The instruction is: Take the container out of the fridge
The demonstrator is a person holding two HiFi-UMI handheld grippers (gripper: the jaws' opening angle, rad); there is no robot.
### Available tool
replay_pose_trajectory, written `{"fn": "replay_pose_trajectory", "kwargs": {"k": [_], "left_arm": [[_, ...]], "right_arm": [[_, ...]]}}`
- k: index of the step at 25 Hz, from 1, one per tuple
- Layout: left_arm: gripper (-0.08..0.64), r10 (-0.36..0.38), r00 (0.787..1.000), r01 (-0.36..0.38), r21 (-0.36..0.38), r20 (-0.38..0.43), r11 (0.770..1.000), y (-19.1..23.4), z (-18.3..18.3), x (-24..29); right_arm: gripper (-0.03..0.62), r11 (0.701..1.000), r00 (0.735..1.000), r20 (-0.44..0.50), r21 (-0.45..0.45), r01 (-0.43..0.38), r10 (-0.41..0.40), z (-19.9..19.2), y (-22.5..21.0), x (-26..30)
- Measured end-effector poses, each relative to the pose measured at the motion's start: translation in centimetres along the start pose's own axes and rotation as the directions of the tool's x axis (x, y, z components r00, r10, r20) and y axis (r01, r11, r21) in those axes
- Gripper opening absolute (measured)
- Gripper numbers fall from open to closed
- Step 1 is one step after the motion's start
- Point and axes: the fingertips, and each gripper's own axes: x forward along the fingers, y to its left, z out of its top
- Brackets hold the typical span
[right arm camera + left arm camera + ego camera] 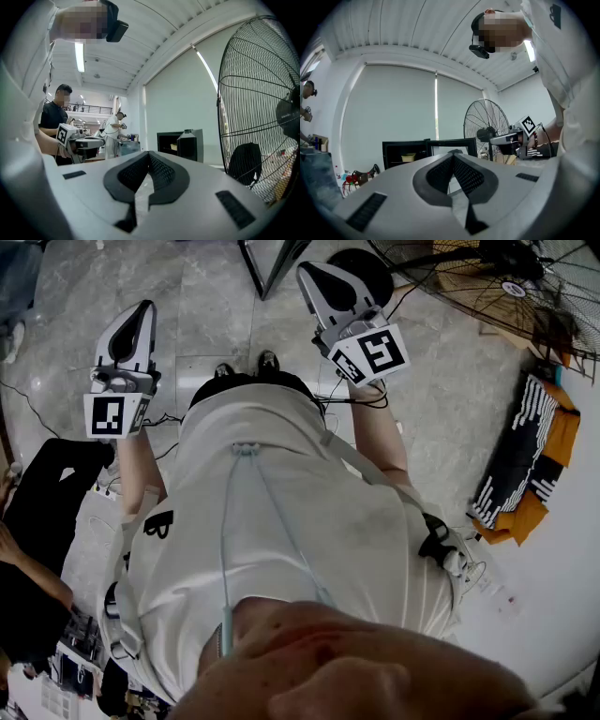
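Note:
A small black fridge (407,153) stands far off with its door (451,146) swung open. A pale yellow container (408,157) sits on a shelf inside it. The right gripper view also shows the fridge (172,145), its open door (191,145) and the container (174,146). My left gripper (452,155) is shut and empty, held level at chest height (141,310). My right gripper (148,153) is shut and empty too, beside it (314,276). Both are well short of the fridge.
A large floor fan (262,108) stands close on the right (506,287). Black stand legs (267,263) rise from the marble floor ahead. A striped orange and black bundle (525,465) lies at the right. A person (37,521) sits at the left; others (112,131) stand farther back.

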Motion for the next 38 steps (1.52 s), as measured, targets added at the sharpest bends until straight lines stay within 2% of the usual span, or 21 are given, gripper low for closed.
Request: {"fn": "replay_pose_trajectory", "kwargs": {"k": [9, 15, 20, 26, 38], "left_arm": [[0.009, 0.017, 1.000, -0.017, 0.012, 0.000, 1.000, -1.0, -0.1, 0.5], [0.009, 0.019, 1.000, -0.019, 0.019, -0.006, 1.000, -1.7, -0.2, 1.3], [0.009, 0.042, 0.999, -0.042, 0.020, -0.008, 0.999, -2.6, -0.1, 2.0], [0.009, 0.066, 0.998, -0.066, 0.027, -0.001, 0.997, -3.5, -0.5, 2.9], [0.009, 0.091, 0.996, -0.091, 0.010, -0.007, 0.996, -4.6, -0.7, 3.0]], "right_arm": [[0.015, 1.000, 1.000, 0.007, 0.001, -0.024, 0.024, -0.3, -0.5, -0.7], [0.017, 0.996, 0.998, 0.047, 0.072, -0.049, 0.046, -0.1, -1.1, -1.3], [0.017, 0.995, 0.998, 0.023, 0.078, -0.068, 0.066, -0.5, -1.6, -2.1], [0.017, 0.988, 0.990, 0.005, 0.064, -0.140, 0.140, -0.5, -1.8, -2.2], [0.020, 0.980, 0.982, -0.024, 0.065, -0.186, 0.187, -0.7, -2.2, -1.7]]}}
